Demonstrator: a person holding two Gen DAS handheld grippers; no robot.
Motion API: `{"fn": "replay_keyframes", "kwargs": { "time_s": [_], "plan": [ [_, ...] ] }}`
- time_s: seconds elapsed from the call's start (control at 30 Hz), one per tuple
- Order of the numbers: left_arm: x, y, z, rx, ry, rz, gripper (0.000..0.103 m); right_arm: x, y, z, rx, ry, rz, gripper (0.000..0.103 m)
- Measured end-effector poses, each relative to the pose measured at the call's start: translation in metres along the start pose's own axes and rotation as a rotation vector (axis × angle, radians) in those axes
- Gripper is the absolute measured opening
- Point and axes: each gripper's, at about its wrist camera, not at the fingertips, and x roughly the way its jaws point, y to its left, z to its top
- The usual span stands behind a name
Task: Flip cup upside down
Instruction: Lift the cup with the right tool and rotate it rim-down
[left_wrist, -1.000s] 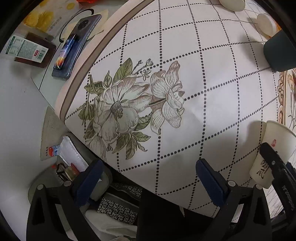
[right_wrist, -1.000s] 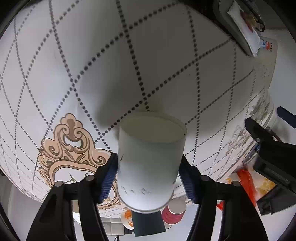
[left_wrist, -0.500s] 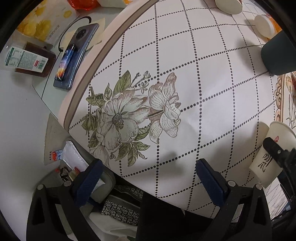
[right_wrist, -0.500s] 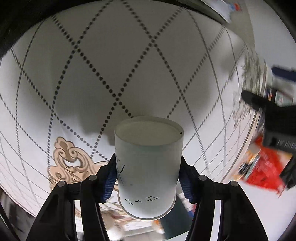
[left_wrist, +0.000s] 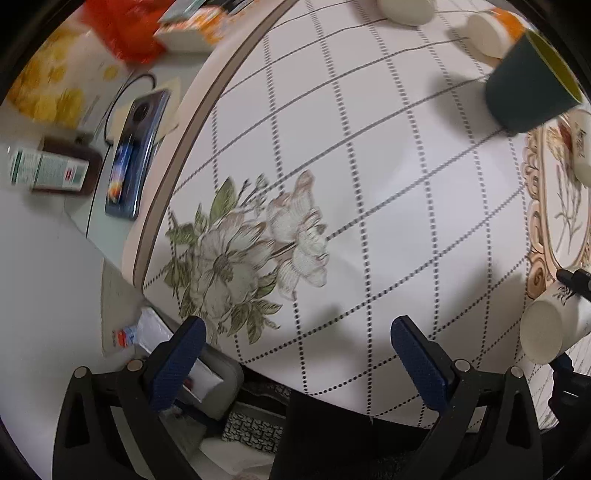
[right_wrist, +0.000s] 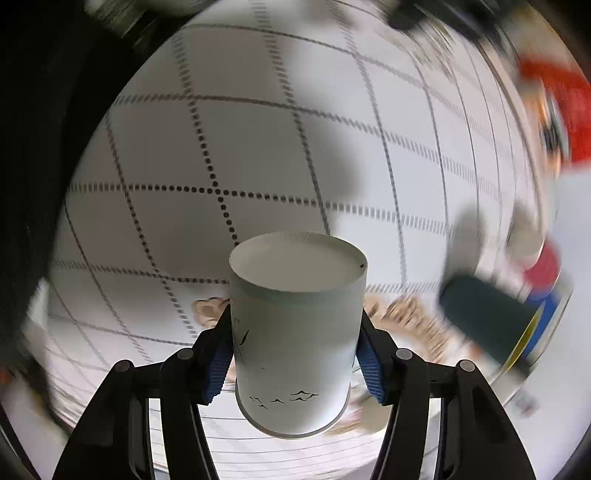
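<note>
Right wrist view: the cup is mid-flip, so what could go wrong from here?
1. The right gripper pinches the thin paper cup only at its sides; it might slip or crush.
2. The dark green cup stands close by and could get knocked.

White cup (right_wrist: 295, 332) bears small black birds; white cloth (left_wrist: 369, 166) carries dotted diamonds and green-leaved flowers; dark green cup (left_wrist: 524, 88), blue pads (left_wrist: 421, 362).
</note>
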Motion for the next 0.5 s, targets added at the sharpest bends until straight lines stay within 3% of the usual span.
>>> {"fn": "replay_keyframes", "kwargs": {
  "time_s": [0.2, 0.5],
  "plan": [
    [-0.013, -0.030, 0.013, 0.078, -0.026, -0.006, 0.103, 0.011, -0.024, -0.030, 0.398, 0.067, 0.176, 0.062],
    [-0.019, -0.056, 0.002, 0.164, -0.049, -0.017, 0.103, 0.041, -0.022, -0.077, 0.819, 0.189, 0.416, 0.062]
  ]
}}
